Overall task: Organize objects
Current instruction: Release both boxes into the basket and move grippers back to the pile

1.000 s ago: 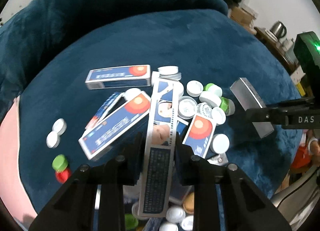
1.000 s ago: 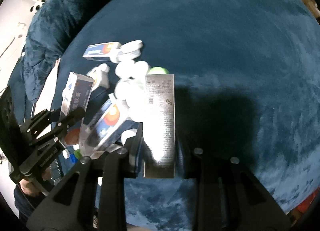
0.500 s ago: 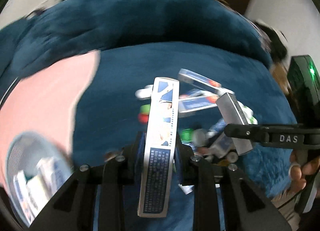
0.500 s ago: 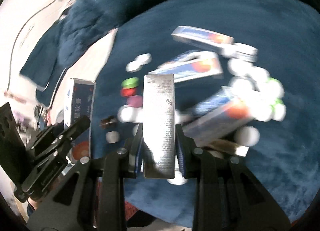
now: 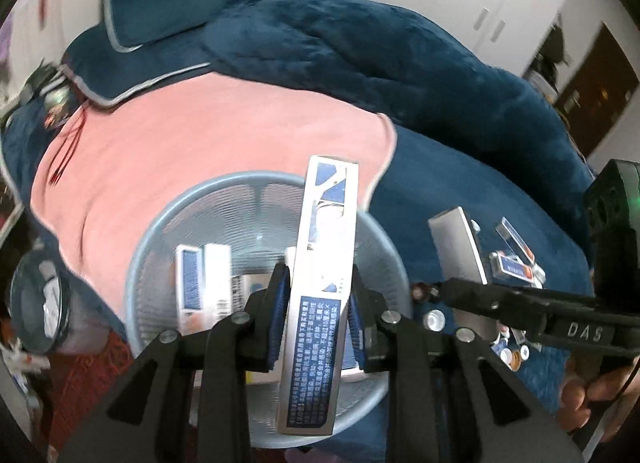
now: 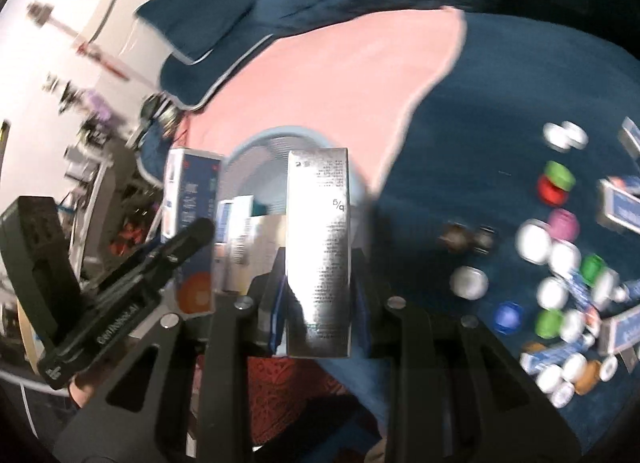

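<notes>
Since a second ago we have swung both grippers away from the pile of boxes and caps, and the round pale-blue ribbed plastic basket (image 5: pixel 160 247) now fills the middle of the left view, where before only the blue blanket and clutter lay; our left gripper (image 5: pixel 316 303) stays clamped on the long silver-and-blue carton (image 5: pixel 320 303), its blue pads pressed to both long sides, and the carton stands upright over the basket's inside; our right gripper (image 6: pixel 318 287) is likewise closed on the shiny silver rectangular box (image 6: pixel 319 255), which points toward the same basket (image 6: pixel 276 135), seen there just past the box's top edge; in the left view the silver box (image 5: pixel 458 251) shows at the right, beyond the basket's rim and over the dark-blue plush blanket (image 5: pixel 460 183); inside the basket lie several white and blue cartons (image 5: pixel 200 283), blurred, so we cannot read them; the basket rests partly on a pink cloth (image 5: pixel 200 143) spread over the blanket; in the right view a scatter of small bottle caps (image 6: pixel 556 259), white, green, red, pink and blue, lies on the blanket well to the right of the basket, with a few blue-and-orange flat boxes (image 6: pixel 620 207) at the far right edge.
</notes>
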Motion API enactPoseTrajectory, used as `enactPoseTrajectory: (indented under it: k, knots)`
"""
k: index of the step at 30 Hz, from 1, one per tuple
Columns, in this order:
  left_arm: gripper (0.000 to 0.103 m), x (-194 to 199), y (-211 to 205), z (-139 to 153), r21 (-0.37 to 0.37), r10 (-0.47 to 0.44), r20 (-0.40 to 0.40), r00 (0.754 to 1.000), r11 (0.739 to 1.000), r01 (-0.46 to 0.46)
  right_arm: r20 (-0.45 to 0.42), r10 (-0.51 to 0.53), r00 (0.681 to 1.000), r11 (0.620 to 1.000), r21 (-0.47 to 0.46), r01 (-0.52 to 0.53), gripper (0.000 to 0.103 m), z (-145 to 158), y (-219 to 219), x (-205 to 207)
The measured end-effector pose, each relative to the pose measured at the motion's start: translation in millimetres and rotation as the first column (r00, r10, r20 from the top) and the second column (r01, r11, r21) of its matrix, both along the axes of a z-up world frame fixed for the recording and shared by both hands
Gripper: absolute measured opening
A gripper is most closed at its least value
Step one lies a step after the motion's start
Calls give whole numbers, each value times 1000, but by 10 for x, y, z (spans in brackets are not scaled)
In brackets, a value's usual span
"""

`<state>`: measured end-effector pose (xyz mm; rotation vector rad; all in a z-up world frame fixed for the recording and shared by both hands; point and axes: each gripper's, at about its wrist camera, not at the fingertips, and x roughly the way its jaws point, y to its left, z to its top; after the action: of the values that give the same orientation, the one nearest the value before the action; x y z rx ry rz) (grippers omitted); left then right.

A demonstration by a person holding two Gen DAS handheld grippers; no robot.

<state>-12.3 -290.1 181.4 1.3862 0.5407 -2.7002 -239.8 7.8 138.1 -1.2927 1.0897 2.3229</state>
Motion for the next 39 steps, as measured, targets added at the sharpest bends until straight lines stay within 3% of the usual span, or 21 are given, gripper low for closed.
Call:
enactPoseTrajectory:
  k: [2, 3, 4, 5, 6, 8, 10, 14, 21, 31, 39]
  knots:
    - [34, -11, -16, -87, 25, 14, 9, 1000, 1000, -14, -7, 40, 999, 999, -12, -40, 31, -64, -98, -138]
    - [44, -35, -29, -161, 32, 23, 36, 999, 999, -25, -9, 60, 998, 997, -42, -60, 31, -128, -133, -222]
    - [71, -18, -72, -213, 32, 34, 57, 998, 999, -36, -13, 76, 997, 994, -80, -76, 31, -201, -154, -270]
    - [81, -3, -92, -260, 20, 60, 70, 996, 998, -62, -10, 81, 997, 989, -126, -82, 37, -288, -164, -298]
    - [82, 29, -117, -266, 12, 74, 68, 995, 997, -75, 2, 77, 997, 987, -141, -76, 42, -310, -166, -281]
    - [85, 76, -144, -268, 6, 94, 68, 993, 995, -95, 33, 48, 998, 991, -123, -44, 70, -319, -138, -198]
    - [96, 79, -149, -261, -26, 106, 77, 991, 994, -104, 49, 14, 999, 997, -71, -10, 88, -267, -86, -79]
    - [101, 129, -49, -187, -90, 102, 58, 993, 991, -96, 82, -22, 996, 1000, -13, 23, 99, -196, -12, 73]
    - [102, 23, 352, -69, -160, 28, 48, 998, 987, -20, 141, -29, 990, 999, 43, 23, 101, -180, 98, 356]
    - [102, -238, 1064, -83, -163, -102, 64, 993, 980, 111, 136, -145, 980, 989, 51, 139, 103, -109, 426, 1135]
    - [102, -402, 1668, -173, -159, -206, 90, 974, 963, 218, 155, -260, 953, 966, 38, 257, 103, -171, 704, 1801]
